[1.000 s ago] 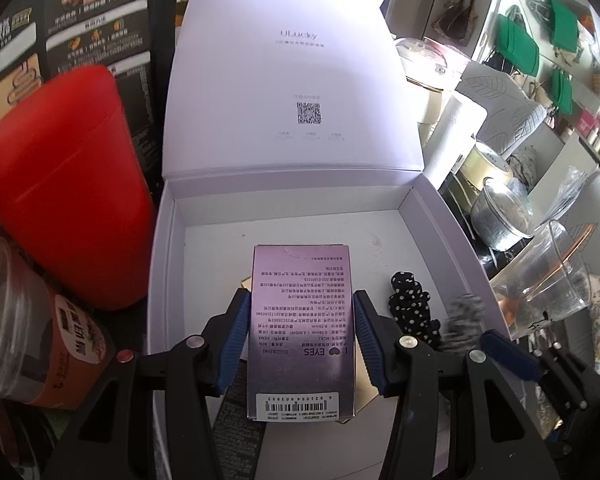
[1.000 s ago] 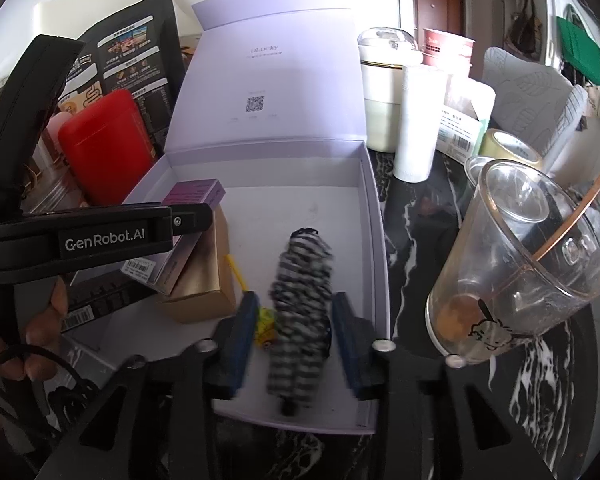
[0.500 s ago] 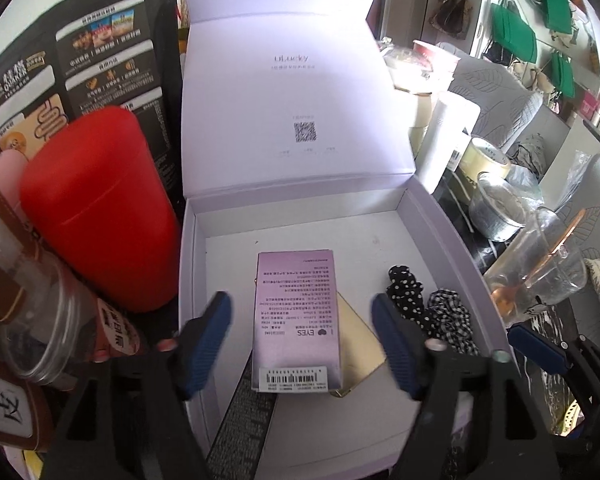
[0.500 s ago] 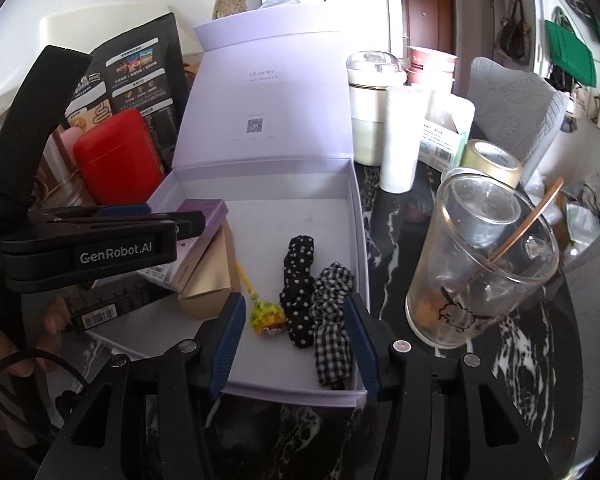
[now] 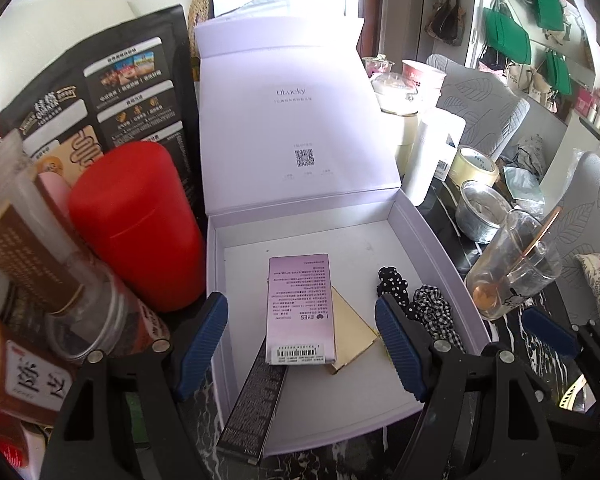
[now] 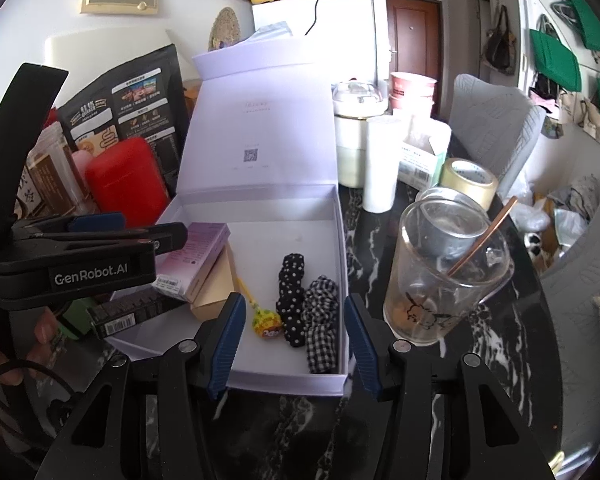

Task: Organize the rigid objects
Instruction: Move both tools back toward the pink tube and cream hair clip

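An open lilac gift box point(image 5: 440, 248) point(image 6: 340, 240) sits on the dark marble table with its lid standing up. Inside lie a pink carton point(image 5: 300, 304) point(image 6: 196, 256) on top of a gold box point(image 5: 352, 332) point(image 6: 216, 284), a black slim box point(image 5: 256, 392) point(image 6: 128, 312) sticking over the front rim, a polka-dot scrunchie point(image 5: 392, 286) point(image 6: 292, 296), a checked scrunchie point(image 5: 436, 312) point(image 6: 322, 324) and a lollipop point(image 6: 266, 322). My left gripper point(image 5: 300, 344) is open and empty, held back above the box front. My right gripper point(image 6: 294, 340) is open and empty over the scrunchies.
A red canister point(image 5: 136, 224), jars point(image 5: 32, 248) and a black bag point(image 5: 112, 96) crowd the left. A glass cup with a straw point(image 6: 444, 268), tape roll point(image 6: 468, 178), white tumbler point(image 6: 382, 164) and metal bowl point(image 5: 484, 212) stand on the right.
My left gripper let go of the pink carton, opened and drew back. My right gripper let go of the checked scrunchie, opened and drew back; it now lies in the box.
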Demonstrator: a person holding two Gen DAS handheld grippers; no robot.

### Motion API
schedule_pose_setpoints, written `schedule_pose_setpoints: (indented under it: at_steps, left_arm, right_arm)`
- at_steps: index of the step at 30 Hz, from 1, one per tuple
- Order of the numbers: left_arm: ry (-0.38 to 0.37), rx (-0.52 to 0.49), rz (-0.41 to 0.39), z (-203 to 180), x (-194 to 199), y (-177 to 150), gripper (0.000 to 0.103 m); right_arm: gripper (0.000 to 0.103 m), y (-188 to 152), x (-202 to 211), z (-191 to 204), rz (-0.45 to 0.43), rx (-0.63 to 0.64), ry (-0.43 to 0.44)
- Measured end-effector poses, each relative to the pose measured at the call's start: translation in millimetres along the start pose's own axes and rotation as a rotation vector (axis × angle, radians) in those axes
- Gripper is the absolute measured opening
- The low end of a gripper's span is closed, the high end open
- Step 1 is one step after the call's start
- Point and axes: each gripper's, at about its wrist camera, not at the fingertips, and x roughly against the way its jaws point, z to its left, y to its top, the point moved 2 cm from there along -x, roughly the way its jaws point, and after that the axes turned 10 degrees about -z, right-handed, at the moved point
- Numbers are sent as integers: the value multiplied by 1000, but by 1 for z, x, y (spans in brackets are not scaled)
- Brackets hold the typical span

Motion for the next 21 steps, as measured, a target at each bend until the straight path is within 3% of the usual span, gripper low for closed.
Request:
schedule_pose_setpoints:
  at_steps: [21]
  left_arm:
    - [-84, -61, -46, -26, 61, -22, 76]
  right_arm:
    - [56, -7, 70, -10, -62, -23, -93]
